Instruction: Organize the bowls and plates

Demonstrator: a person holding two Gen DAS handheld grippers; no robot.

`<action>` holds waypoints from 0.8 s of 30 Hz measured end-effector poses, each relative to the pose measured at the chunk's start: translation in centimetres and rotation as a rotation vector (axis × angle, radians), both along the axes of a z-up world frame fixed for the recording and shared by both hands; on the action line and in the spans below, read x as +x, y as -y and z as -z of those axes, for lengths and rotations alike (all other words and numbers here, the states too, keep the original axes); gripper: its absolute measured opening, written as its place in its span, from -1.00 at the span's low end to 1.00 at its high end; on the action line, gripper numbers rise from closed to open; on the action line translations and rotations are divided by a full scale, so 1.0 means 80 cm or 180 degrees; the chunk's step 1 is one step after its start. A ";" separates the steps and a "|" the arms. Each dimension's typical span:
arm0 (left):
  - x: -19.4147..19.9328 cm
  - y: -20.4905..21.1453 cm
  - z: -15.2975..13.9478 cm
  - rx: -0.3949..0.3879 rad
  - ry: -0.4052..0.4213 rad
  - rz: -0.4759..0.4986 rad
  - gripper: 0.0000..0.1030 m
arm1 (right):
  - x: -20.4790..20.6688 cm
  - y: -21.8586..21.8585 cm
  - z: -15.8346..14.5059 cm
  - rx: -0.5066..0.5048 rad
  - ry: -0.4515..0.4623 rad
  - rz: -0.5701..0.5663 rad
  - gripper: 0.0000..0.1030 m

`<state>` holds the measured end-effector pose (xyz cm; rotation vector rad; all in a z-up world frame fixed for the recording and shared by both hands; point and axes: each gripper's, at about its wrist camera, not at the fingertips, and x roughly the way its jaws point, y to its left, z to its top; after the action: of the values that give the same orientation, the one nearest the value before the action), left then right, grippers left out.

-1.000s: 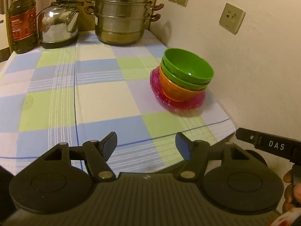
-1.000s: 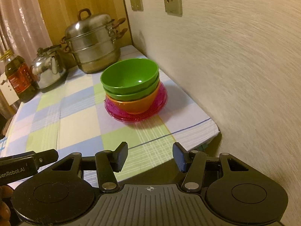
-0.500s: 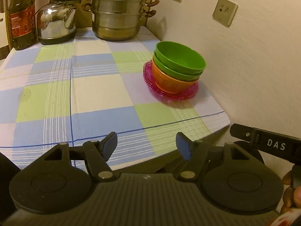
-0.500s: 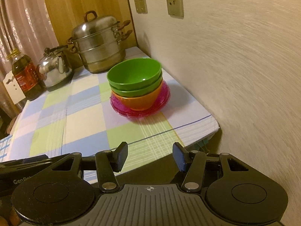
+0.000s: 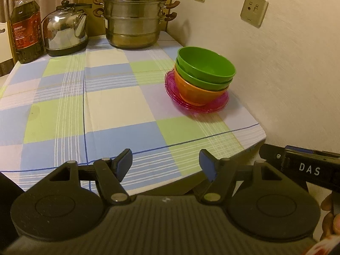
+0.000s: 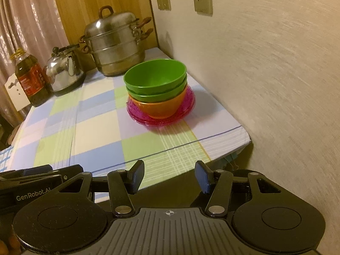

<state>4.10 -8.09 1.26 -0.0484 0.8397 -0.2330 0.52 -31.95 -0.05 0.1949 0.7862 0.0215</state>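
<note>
A: Bowls (image 5: 204,74) are sitting nested, two green ones inside an orange one, on the pink plates (image 5: 196,104) near the wall side of the counter (image 5: 106,110). Why stacked like that?

B: I'm guessing it is to save room: plates are lying flat at the bottom because they are widest, and the bowls are resting in each other so the pile is standing steady. It is looking like the sorting is largely done.

A: And the tools?

B: The left tool (image 5: 165,165) is hanging back over the near edge of the counter, jaws released and wide, nothing between them. The right tool (image 6: 169,177) is doing the same in its own view, jaws apart and gripping nothing. Both are sitting well apart from the pile and pointing down towards it.

A: Is anything crowding the stack?

B: Not really. The steamer pot (image 5: 133,19), the kettle (image 5: 65,29) and the oil bottle (image 5: 26,27) are standing along the back edge, well clear. The wall (image 6: 265,74) is running just beside the plates, so I'd say any reach is needing to come from the open side.
</note>
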 end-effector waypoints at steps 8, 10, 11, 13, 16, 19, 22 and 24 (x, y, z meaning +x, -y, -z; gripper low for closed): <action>-0.001 -0.001 -0.001 0.0004 0.0036 0.0007 0.30 | 0.000 -0.002 0.000 -0.0014 -0.0001 -0.0017 0.03; -0.002 -0.002 -0.002 -0.0001 0.0039 0.0004 0.30 | -0.001 -0.002 0.000 -0.0017 0.0002 -0.0017 0.03; -0.002 -0.002 -0.002 -0.0004 0.0040 0.0003 0.30 | -0.001 -0.002 0.000 -0.0017 0.0002 -0.0019 0.03; -0.002 -0.002 -0.002 0.0005 0.0044 0.0007 0.30 | -0.001 -0.002 0.000 -0.0018 0.0002 -0.0020 0.03; -0.002 0.000 -0.003 -0.0003 0.0056 0.0016 0.30 | -0.001 -0.002 0.000 -0.0016 0.0000 -0.0021 0.03; -0.002 -0.001 -0.004 -0.0009 0.0059 0.0022 0.30 | -0.001 -0.002 0.000 -0.0016 0.0008 -0.0020 0.03; -0.003 -0.001 -0.004 -0.0009 0.0061 0.0020 0.30 | -0.001 -0.004 -0.001 -0.0015 0.0011 -0.0015 0.03; -0.003 -0.001 -0.004 -0.0010 0.0060 0.0022 0.30 | -0.001 -0.004 -0.001 -0.0018 0.0009 -0.0019 0.03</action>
<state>3.89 -8.02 1.58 -0.0462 0.8210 -0.2411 0.44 -31.60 0.00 0.1871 0.7839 0.0250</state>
